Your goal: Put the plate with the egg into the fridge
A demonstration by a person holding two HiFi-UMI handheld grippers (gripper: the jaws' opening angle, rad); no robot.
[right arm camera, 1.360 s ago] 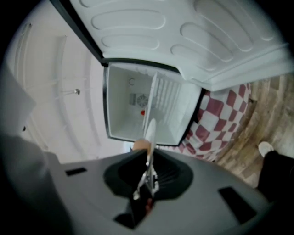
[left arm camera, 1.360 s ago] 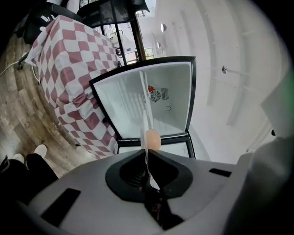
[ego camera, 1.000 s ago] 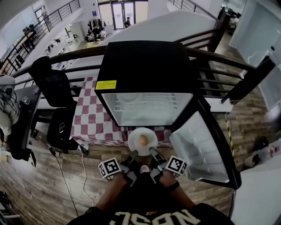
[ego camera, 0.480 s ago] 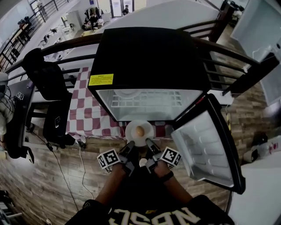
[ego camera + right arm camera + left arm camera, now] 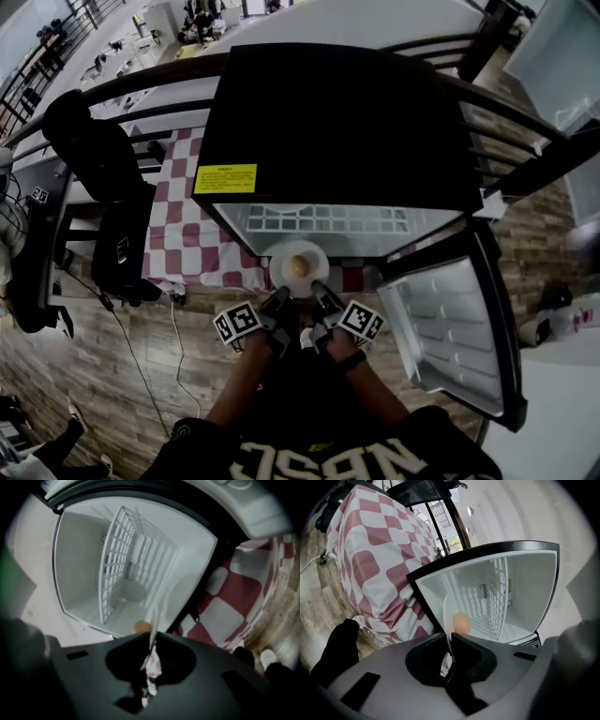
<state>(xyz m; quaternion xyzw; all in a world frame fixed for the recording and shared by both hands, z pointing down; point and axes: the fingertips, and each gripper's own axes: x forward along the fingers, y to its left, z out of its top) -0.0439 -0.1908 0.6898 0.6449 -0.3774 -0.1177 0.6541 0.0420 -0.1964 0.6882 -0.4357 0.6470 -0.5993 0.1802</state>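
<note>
Step in hand, as I judge it: carrying the plate (image 5: 320,257) through the open mouth of the black mini fridge (image 5: 337,122), which stands on a tabletop under a red-and-white checked cloth (image 5: 183,220). The plate is in the air at the lower front lip of the opening, not yet inside, with the egg (image 5: 300,266) lying loose near its middle. The fridge door (image 5: 450,323) is swung wide on the right and is clear of the path. Both gripper views show the plate riding lower than the white wire shelf (image 5: 499,597), so it looks bound for the compartment floor beneath that shelf. To do this well, I'd keep the plate level, since nothing restrains the egg and any tilt could roll it off. Advance both hands together at one pace so the rim doesn't twist between the two grips. Clear the lip before lowering, and release only once the plate is bearing on the floor. Left tongs (image 5: 449,637): jaws nearly together, pinching the plate's near rim edge-on, with the thin white rim visible between the tips. Right tongs (image 5: 152,637): the same, jaws drawn in tight on the near rim a little to the right of the left grip. Neither touches the egg or the fridge.
</note>
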